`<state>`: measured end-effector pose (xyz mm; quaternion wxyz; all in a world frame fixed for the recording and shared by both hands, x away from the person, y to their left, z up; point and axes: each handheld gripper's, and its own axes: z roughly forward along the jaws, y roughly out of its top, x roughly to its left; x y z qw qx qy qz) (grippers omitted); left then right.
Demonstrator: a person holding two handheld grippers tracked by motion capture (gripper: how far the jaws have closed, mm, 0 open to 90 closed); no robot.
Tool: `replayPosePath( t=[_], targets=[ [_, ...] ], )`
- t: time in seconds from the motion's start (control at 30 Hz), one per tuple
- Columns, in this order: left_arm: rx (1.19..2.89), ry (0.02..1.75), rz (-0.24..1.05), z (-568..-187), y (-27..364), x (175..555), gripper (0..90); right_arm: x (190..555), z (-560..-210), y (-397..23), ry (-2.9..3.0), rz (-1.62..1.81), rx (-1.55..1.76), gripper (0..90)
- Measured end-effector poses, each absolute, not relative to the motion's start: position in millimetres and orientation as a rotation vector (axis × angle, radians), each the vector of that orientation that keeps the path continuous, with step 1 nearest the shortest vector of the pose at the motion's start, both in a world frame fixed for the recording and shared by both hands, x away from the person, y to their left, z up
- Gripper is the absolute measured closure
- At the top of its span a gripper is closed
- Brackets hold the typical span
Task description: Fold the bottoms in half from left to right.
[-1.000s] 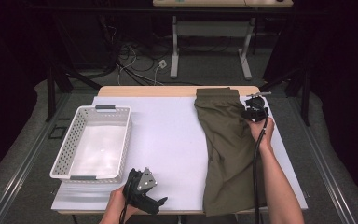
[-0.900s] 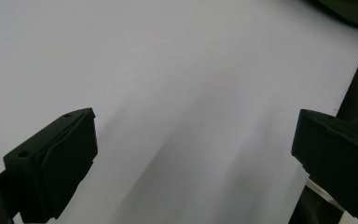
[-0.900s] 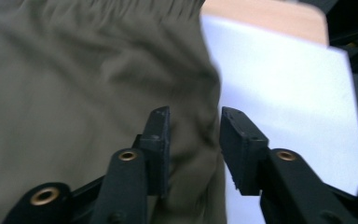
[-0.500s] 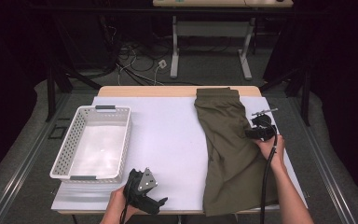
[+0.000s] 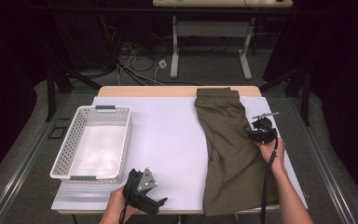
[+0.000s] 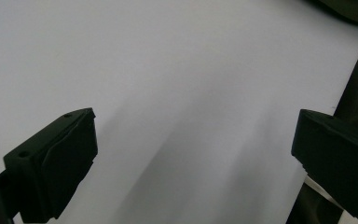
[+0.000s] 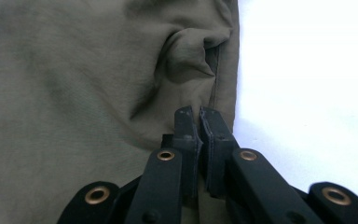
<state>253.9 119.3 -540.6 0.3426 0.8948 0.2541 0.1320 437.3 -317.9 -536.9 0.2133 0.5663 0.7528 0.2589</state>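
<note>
An olive-green garment (image 5: 228,144) lies lengthwise on the right part of the white table (image 5: 168,135), one end at the far edge. My right gripper (image 5: 257,129) sits at the garment's right edge, about halfway along. In the right gripper view its jaws (image 7: 199,116) have just closed on that edge, and the cloth (image 7: 74,93) puckers ahead of the tips. My left gripper (image 5: 156,201) rests at the table's near edge, left of the garment. Its jaws (image 6: 191,158) stand wide apart over bare white tabletop with nothing between them.
A white perforated basket (image 5: 70,144) stands on the table's left side, with nothing inside. Beyond the far edge the floor holds cables and the legs of another table (image 5: 175,51). Metal rails run along both sides.
My right hand has slid along the garment's right edge from the far end toward me, and its jaws have come together on the cloth. The left hand has stayed put.
</note>
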Motion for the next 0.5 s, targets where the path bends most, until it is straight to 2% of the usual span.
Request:
replayPosePath(
  t=[0.27, 0.5],
  targets=[
    [2.327, 0.660, 0.341, -540.8, 119.9, 254.7, 0.0, 434.9, -532.4, -319.7, 2.071, 0.727, 1.563, 83.5],
    [2.326, 0.660, 0.341, -540.6, 120.0, 254.3, 0.0, 430.2, -528.5, -321.5, 2.074, 0.723, 1.573, 86.3]
  ],
)
